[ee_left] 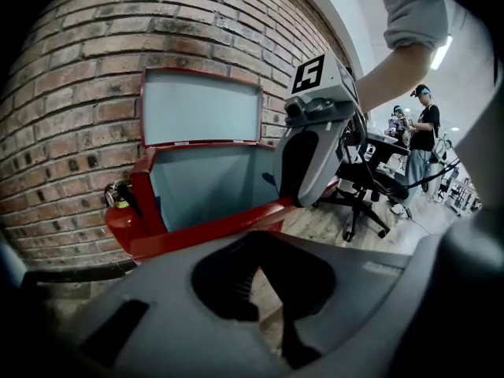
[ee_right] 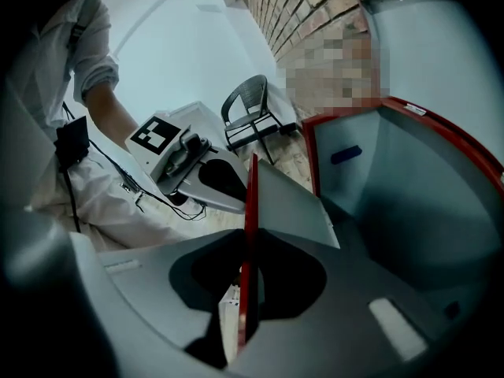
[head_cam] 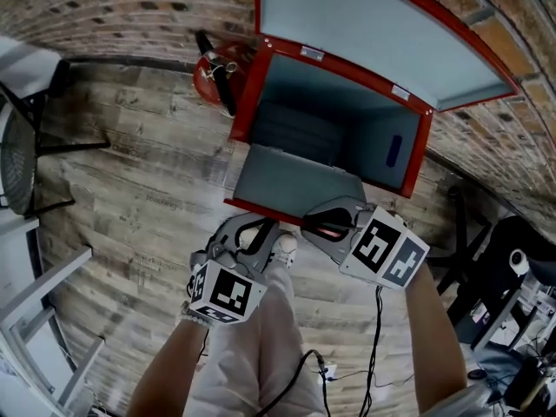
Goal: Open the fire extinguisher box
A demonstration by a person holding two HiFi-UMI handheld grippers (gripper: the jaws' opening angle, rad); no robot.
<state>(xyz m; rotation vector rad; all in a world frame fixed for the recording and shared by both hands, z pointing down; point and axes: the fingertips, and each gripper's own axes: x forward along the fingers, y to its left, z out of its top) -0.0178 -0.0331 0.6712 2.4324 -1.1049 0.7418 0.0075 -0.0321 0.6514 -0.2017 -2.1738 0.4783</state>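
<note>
The fire extinguisher box (head_cam: 247, 98) is standing on the wooden floor (head_cam: 130, 215) against the brick wall (head_cam: 113, 7). Its lid (head_cam: 365, 24) is leaning up against the bricks and its front flap (head_cam: 295, 181) is hanging down and outward toward the person.

The right tool (head_cam: 320, 226) is pinching the flap's red free edge. In the right gripper view that edge is running straight up between the jaws with a pale pad lying against its left side, while the pad on the other side is sitting in shadow and is hard to make out.

The left tool (head_cam: 248, 237) is hovering near the flap's lower left corner without touching it. Its jaws are standing apart, with only floorboards showing through the gap, though its fingers are showing only as dark shapes in its own view.

A red fire extinguisher (head_cam: 213, 72) is standing just beside the box's left wall, its lower part hidden behind that wall. A small blue patch (head_cam: 393, 150) is showing on the box's inner right wall, too small to identify.

The person's legs are filling the bottom of the head view and covering much of the floor there. A black chair (head_cam: 22, 146) is being cut off by the left border, and an office chair (head_cam: 486, 259) by the right.
</note>
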